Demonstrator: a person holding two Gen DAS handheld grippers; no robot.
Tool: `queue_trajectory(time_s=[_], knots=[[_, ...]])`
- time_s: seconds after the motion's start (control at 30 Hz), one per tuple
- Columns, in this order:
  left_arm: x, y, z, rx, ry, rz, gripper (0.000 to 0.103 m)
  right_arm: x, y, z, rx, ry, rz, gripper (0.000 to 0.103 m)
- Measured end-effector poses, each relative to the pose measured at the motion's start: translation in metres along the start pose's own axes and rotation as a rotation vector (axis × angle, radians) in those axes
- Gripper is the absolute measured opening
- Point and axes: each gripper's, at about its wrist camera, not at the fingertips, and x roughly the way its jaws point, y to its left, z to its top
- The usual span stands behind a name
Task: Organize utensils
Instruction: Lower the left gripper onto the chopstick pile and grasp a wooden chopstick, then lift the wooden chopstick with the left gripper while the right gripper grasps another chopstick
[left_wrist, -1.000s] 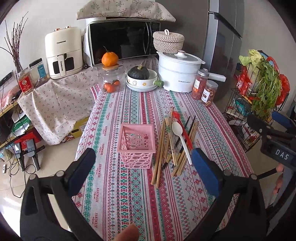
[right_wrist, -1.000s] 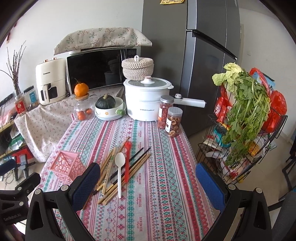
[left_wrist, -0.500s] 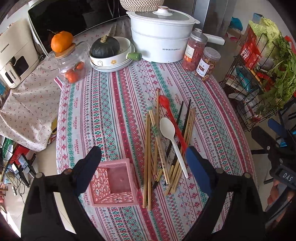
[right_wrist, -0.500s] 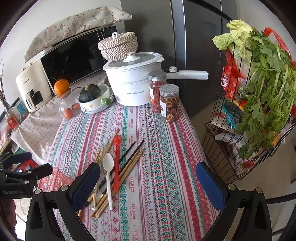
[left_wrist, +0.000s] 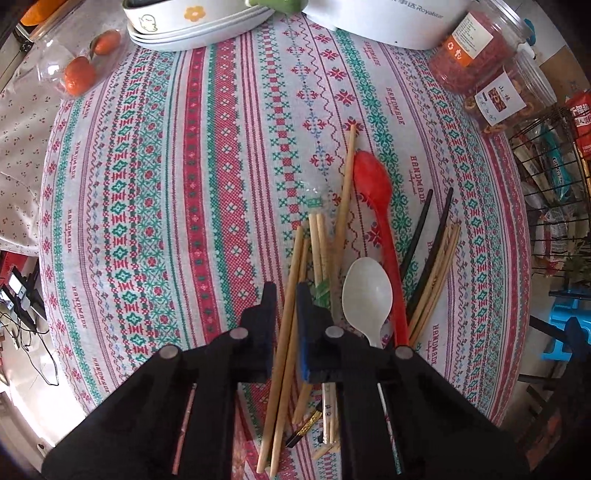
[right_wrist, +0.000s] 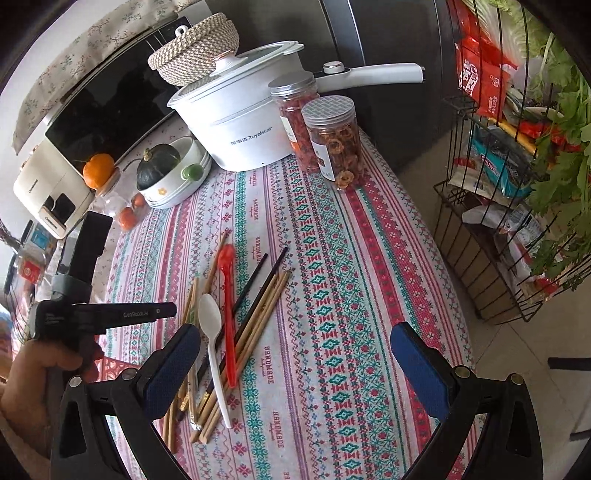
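Left gripper (left_wrist: 283, 295) down low over the pile, fingers nearly together around 2 wooden chopsticks (left_wrist: 286, 332) — pads either side of the pair, though whether already squeezing or just closing in, hard to call from here. Looks like a clamp on that pair. Right gripper (right_wrist: 295, 347) hanging above the striped tablecloth (right_wrist: 332, 295), fingers wide apart, holding nothing.

Rest of the heap just beside: white spoon (left_wrist: 365, 295), red spoon (left_wrist: 376, 206), 2 black chopsticks (left_wrist: 424, 236), more wooden ones fanned out on the far side. Pink basket (right_wrist: 110, 369) barely peeking in at the left edge of the right view, close to the hand on the left gripper.

Step in hand, by the look of it — first pick, a matched pair of chopsticks. Next move calls for a firm pinch, a straight lift so neighbours stay put, then a swing toward the basket, tips down.
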Motion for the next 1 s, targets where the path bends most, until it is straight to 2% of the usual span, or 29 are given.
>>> queue_trajectory(time_s=[0.17,0.3,0.47,0.57,0.63,0.77,1.0], knots=[[0.009,-0.005,0.003,0.014,0.024,0.024,0.004,0.005,-0.002,0.005,0.014,0.004,0.006,0.103],[0.009,-0.007,0.003,0.027,0.026,0.033,0.005,0.007,-0.002,0.006,0.014,0.006,0.005,0.103],[0.027,-0.02,0.006,0.062,0.038,0.069,0.006,0.006,-0.003,0.006,0.022,0.005,0.001,0.103],[0.028,-0.021,-0.001,0.037,0.014,0.054,0.007,0.005,-0.001,0.006,0.014,0.001,0.005,0.103],[0.023,-0.02,-0.004,0.035,-0.021,0.041,0.007,0.004,0.0,0.005,0.007,-0.001,0.009,0.103],[-0.018,-0.009,-0.032,0.051,-0.124,-0.032,0.006,0.001,-0.002,0.002,0.023,-0.003,0.017,0.103],[-0.105,0.009,-0.109,0.11,-0.356,-0.157,0.006,-0.008,0.007,-0.002,0.01,-0.013,0.049,0.103]])
